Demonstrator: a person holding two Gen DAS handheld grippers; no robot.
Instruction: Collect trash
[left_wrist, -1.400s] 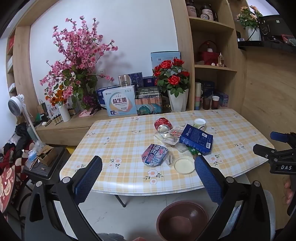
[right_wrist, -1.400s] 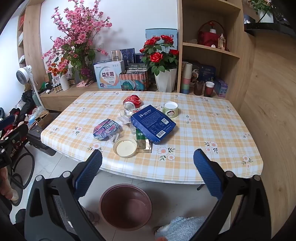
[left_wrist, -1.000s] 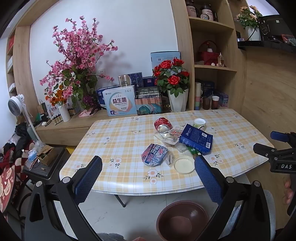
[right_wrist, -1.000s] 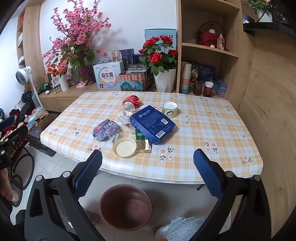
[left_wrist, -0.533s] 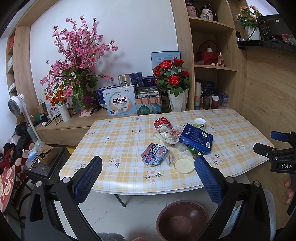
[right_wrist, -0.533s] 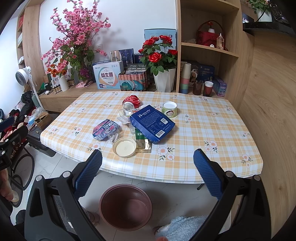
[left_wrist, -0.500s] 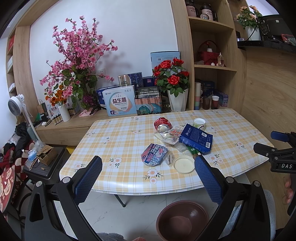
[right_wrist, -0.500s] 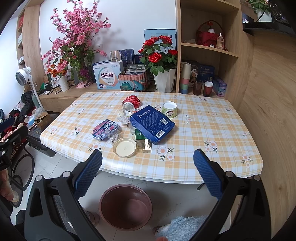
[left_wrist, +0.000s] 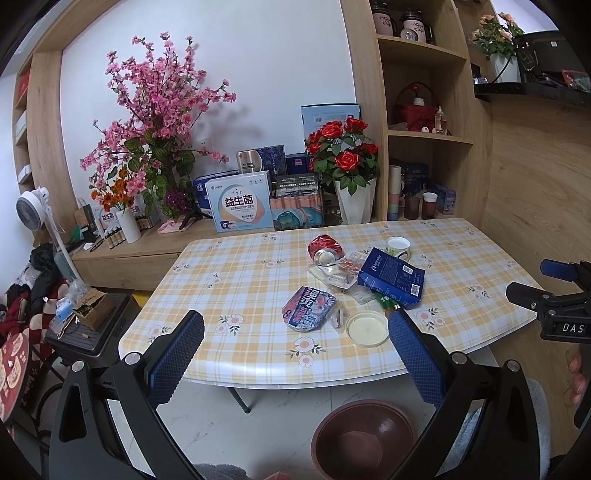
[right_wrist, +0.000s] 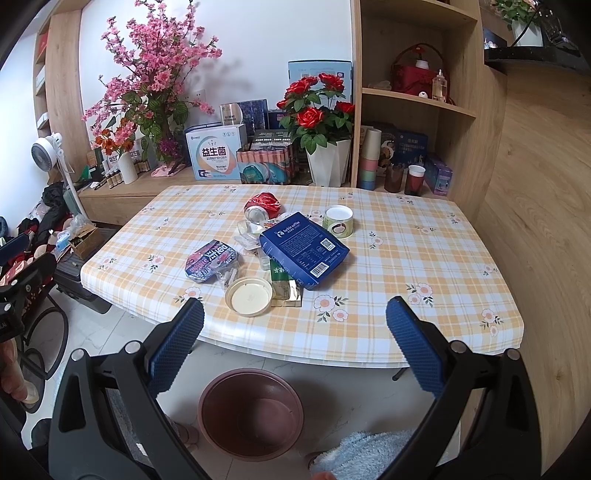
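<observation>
Nothing has shifted since the earlier frames; we see both grippers holding the same spots short of the table's near edge. The table (right_wrist: 424, 258), under a yellow plaid cloth, carries the trash in a cluster around its middle, reaching toward the near edge. On the floor below that edge stands a brown basin (right_wrist: 251, 413).

The left gripper (left_wrist: 295, 347) has its jaws spread wide with nothing between them, and the right gripper (right_wrist: 293, 332) is likewise released.

The blue coffee box (right_wrist: 303, 248) lies flat at the centre, overlapping a green packet (right_wrist: 282, 282). Left of it rests a crumpled pink-and-blue wrapper (right_wrist: 209, 260). Nearest the edge sits a round cream lid (right_wrist: 248, 296), touching the green packet. Behind the box, a paper cup (right_wrist: 338, 220) stands upright and a crushed red can (right_wrist: 263, 206) lies on its side.
</observation>
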